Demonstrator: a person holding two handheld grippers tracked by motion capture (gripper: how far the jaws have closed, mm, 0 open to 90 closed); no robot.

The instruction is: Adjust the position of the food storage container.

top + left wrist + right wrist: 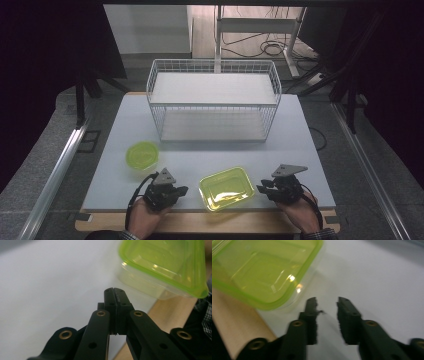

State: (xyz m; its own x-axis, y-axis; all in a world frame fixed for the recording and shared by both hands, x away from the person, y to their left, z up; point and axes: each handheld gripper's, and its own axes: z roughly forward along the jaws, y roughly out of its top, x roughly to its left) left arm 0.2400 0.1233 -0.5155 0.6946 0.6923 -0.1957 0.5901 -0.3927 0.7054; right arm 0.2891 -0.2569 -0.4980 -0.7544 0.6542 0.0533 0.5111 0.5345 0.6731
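Note:
A rectangular lime-green container with a lid point(226, 187) lies near the table's front edge, between my two grippers. My left gripper point(183, 190) is just to its left, jaws pressed together with nothing in them. In the left gripper view the closed tips point(115, 290) point at the white tabletop, with the container point(162, 265) up to the right. My right gripper point(260, 189) rests just right of the container. In the right gripper view its jaws point(327, 302) stand apart with only bare table between them, and the container point(262, 272) sits up to the left, untouched.
A round lime-green container point(141, 154) sits left of centre on the white table point(200, 155). A white wire rack with two shelves point(214, 100) stands at the back. A wooden strip point(200, 220) runs along the front edge under my hands.

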